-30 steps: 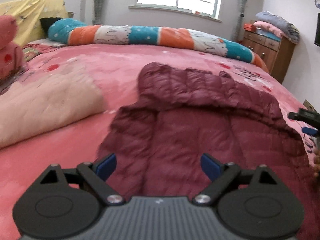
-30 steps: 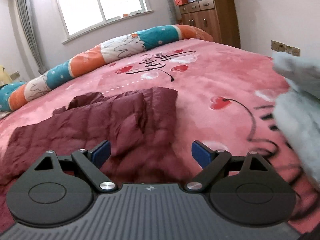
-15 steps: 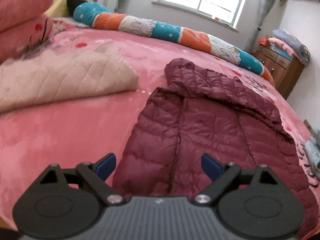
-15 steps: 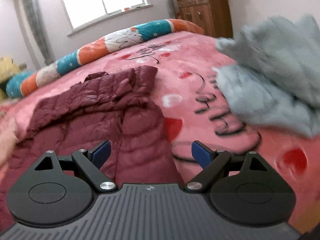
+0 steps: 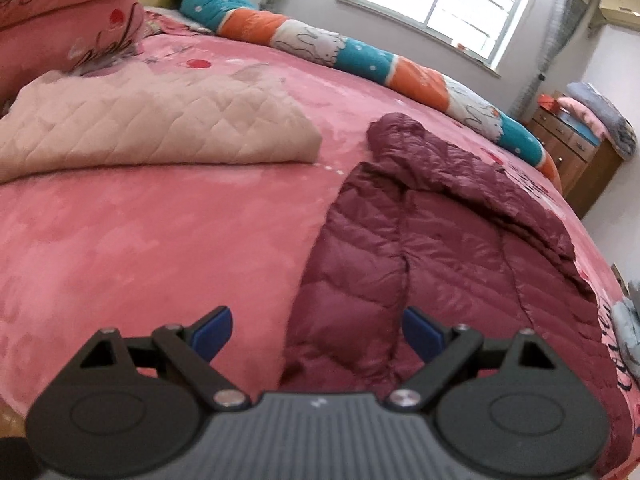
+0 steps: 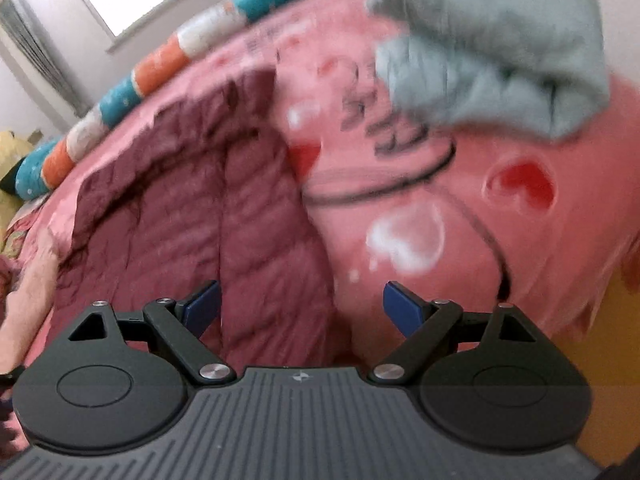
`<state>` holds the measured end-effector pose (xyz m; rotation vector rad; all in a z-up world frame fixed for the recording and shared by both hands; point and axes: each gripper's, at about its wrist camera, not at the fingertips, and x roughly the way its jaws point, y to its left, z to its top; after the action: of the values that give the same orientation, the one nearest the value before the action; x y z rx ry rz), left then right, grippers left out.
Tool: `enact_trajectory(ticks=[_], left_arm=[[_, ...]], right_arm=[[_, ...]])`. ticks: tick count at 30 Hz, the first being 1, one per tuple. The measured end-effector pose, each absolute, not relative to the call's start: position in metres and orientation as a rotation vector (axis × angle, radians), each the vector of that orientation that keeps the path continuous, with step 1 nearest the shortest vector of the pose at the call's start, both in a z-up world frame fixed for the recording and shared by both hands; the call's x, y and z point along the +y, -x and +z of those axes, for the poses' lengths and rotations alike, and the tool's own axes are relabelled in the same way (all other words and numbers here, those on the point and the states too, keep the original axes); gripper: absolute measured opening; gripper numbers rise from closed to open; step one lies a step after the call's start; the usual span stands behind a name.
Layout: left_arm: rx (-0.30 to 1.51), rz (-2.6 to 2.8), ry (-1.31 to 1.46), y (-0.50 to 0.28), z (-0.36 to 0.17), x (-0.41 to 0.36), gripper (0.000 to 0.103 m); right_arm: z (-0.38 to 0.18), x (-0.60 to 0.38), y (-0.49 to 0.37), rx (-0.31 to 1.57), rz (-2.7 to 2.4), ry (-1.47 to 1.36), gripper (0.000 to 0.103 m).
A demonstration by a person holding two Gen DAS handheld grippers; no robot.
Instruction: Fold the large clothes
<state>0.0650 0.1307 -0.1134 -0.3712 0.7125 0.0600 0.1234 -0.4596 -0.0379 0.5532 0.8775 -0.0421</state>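
Maroon puffer jacket (image 5: 440,260) lies flat on the pink bed (image 5: 160,240), hood toward twelve o'clock. Left hand-held gripper (image 5: 316,326) and right hand-held gripper (image 6: 300,306) hover at its hem corners, jaws apart and empty; pinch both corners evenly before folding

A folded beige quilted blanket (image 5: 160,128) lies toward the bed's head end, on the pink plush bedspread (image 5: 140,248). A long teal, orange and white bolster (image 5: 360,56) runs along the bed's far edge, and a crumpled grey fleece cloth (image 6: 492,40) sits near its right edge.
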Motion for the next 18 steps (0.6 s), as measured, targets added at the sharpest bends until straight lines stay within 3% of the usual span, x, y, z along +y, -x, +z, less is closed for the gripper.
enact_trajectory(ticks=[18], left_arm=[[0.804,-0.063,0.44,-0.071,-0.146,0.136,0.092]], right_arm=[[-0.057,-0.441,-0.135,1.115,0.024,-0.609,0.103]])
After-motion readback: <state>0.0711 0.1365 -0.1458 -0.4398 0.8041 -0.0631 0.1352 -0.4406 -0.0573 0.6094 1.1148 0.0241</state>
